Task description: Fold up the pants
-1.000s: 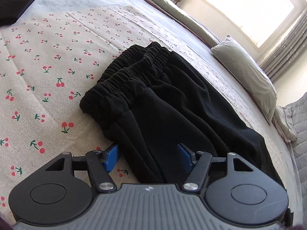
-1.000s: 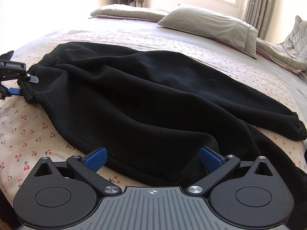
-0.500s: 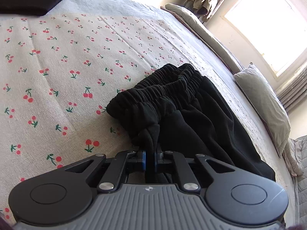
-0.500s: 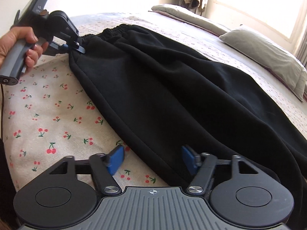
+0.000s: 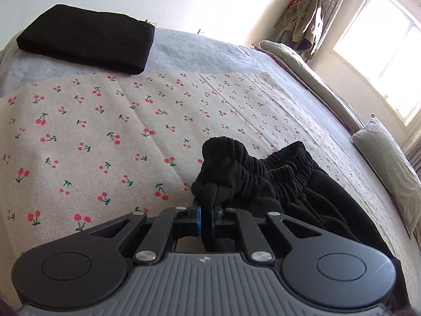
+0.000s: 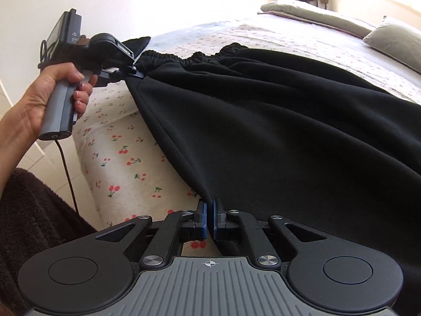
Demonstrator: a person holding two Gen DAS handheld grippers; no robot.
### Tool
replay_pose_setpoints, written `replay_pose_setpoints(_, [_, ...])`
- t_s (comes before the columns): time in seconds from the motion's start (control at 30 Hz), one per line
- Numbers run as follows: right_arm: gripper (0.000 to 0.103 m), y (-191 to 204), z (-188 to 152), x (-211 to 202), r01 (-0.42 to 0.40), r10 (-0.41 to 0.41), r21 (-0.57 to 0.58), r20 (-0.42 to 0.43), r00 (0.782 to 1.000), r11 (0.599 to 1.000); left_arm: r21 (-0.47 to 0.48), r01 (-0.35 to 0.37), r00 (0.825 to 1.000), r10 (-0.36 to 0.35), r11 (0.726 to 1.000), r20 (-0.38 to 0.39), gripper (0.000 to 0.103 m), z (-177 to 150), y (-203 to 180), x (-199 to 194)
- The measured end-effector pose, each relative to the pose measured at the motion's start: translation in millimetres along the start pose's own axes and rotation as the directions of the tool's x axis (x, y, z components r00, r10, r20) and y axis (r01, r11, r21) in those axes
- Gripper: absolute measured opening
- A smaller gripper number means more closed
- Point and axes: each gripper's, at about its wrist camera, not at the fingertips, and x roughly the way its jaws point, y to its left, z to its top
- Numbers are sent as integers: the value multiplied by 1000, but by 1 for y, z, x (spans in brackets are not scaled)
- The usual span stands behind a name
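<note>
Pants [image 6: 276, 121]: matt black fleece-like cloth, ribbed elastic waistband [image 5: 279, 168]. Bedsheet [image 5: 110, 131]: matt woven cloth, cherry print. Gripper bodies: matt black plastic.

Bed [image 5: 184, 52]: cherry-print sheet [image 5: 105, 131], black pants [image 6: 289, 131], folded black garment [image 5: 86, 36], 2 pillows [image 5: 389, 166].

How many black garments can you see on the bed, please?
2. The black elastic-waist pants are spread across the cherry-print sheet, pinched by both tongs. A folded black cloth garment lies at the far corner. Others may lie outside these views.
</note>
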Motion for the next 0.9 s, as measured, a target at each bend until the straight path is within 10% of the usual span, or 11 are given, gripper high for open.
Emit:
replay_pose_setpoints(0.17, [11,-6,-4,-3,10,-10,23,-8,1000,1000,131,-63,996,70,989,-54,17,-16,-12,8])
replay_pose_setpoints(0.3, [44,-22,-8,-24,27,-26,101,-7,1000,995,241,-161,987,157,957,36,65,-20,-27,-8])
replay_pose_setpoints(0.57, [68,-81,-40,-82,220,-229,291,-4,973,931,437,59,996,-81,898,32,90,-50,-69,-40])
replay_pose_setpoints(0.7, [72,-119,-63,-117,344,-363,383,-23,931,857,531,294,955,-266,794,-130,97,-82,-107,-45])
replay_pose_setpoints(0.9, [74,-179,-112,-178,476,-524,540,-74,849,694,655,504,860,-399,562,-319,98,-150,-165,-54])
